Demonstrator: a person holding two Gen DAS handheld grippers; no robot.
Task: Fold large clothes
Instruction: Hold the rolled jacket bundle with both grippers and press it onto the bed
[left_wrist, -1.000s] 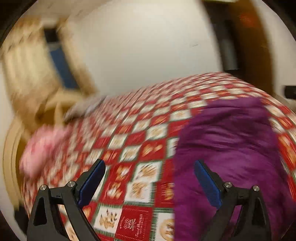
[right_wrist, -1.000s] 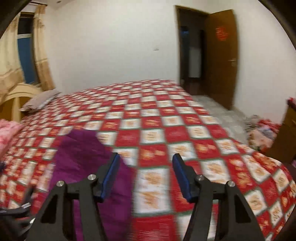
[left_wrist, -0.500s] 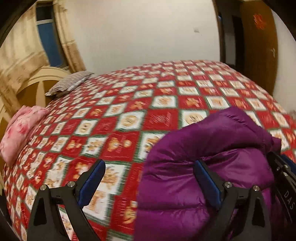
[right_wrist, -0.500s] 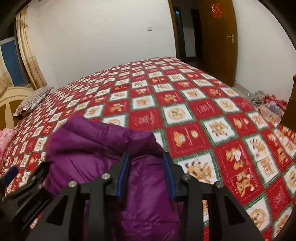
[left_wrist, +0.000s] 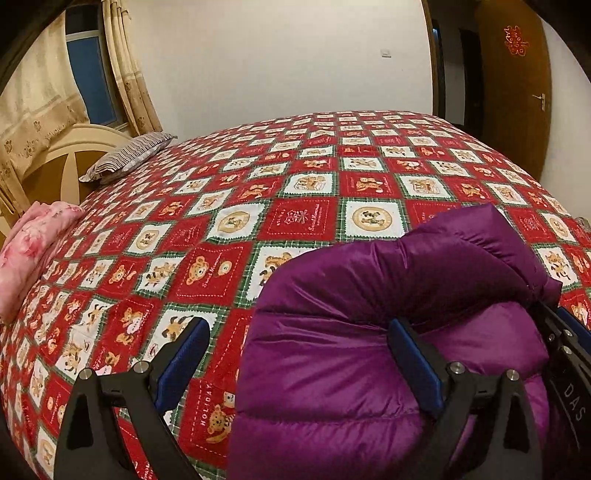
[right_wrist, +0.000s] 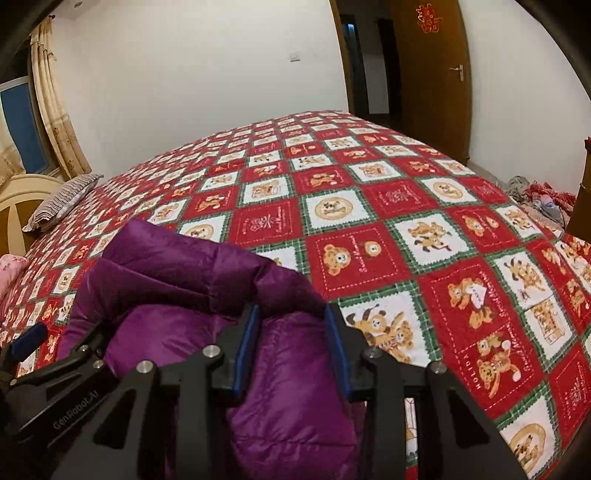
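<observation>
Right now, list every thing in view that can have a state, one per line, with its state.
Purple jacket: bunched and folded over on the bed.
Right tool: shut on the jacket.
Left tool: open, one finger against the jacket's side.
Bedspread: spread flat.
Striped pillow: lying flat by the headboard.
Pink bedding: folded at the bed's edge.
Door: open.
Curtain: drawn aside.

Purple jacket (left_wrist: 332, 369), red/white/green teddy-check bedspread (left_wrist: 295, 177).
</observation>
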